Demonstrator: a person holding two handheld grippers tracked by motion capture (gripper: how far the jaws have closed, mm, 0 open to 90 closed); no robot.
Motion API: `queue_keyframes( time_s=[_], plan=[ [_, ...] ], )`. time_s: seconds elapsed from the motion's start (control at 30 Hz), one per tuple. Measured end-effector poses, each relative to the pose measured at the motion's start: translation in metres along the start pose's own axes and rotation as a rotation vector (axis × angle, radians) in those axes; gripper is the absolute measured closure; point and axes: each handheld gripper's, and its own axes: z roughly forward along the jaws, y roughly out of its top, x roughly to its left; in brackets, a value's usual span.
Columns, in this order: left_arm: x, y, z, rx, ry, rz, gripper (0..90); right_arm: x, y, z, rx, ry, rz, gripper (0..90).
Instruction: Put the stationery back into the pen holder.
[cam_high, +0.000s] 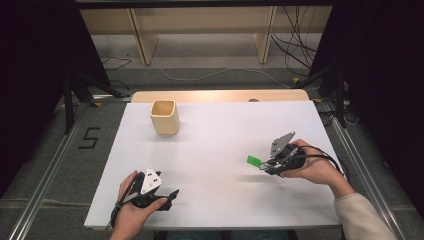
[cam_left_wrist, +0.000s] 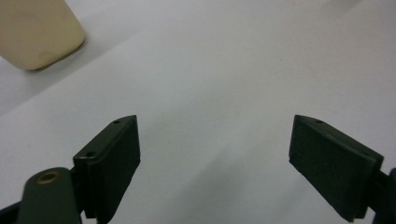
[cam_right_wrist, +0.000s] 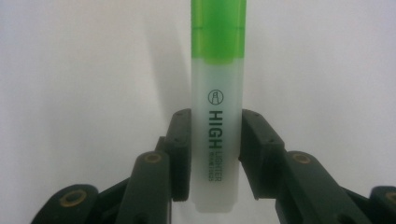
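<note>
1. Right gripper view: right gripper, jaws clamped on a highlighter, green cap pointing away from the jaws.
2. Left gripper: jaws wide apart, holding nothing, above the white table.
3. Cup: beige, upright; highlighter well to its right and nearer the person; left gripper nearer still, slightly left.
</note>
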Motion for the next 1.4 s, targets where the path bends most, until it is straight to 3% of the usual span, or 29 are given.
queue_keyframes(
  time_s=[0.4,1.03,1.4],
  plan=[
    [-0.001,0.0,0.001,-0.002,-0.002,-0.004,16.3,0.001,0.016,0.009,-0.164,-0.044,0.037,66.2],
    [-0.001,0.0,0.002,-0.001,-0.006,-0.012,16.3,-0.005,0.04,0.01,-0.418,-0.101,0.172,66.2],
    [-0.001,0.0,0.003,-0.002,-0.008,-0.014,16.3,-0.007,0.057,0.019,-0.497,-0.101,0.21,66.2]
  ],
)
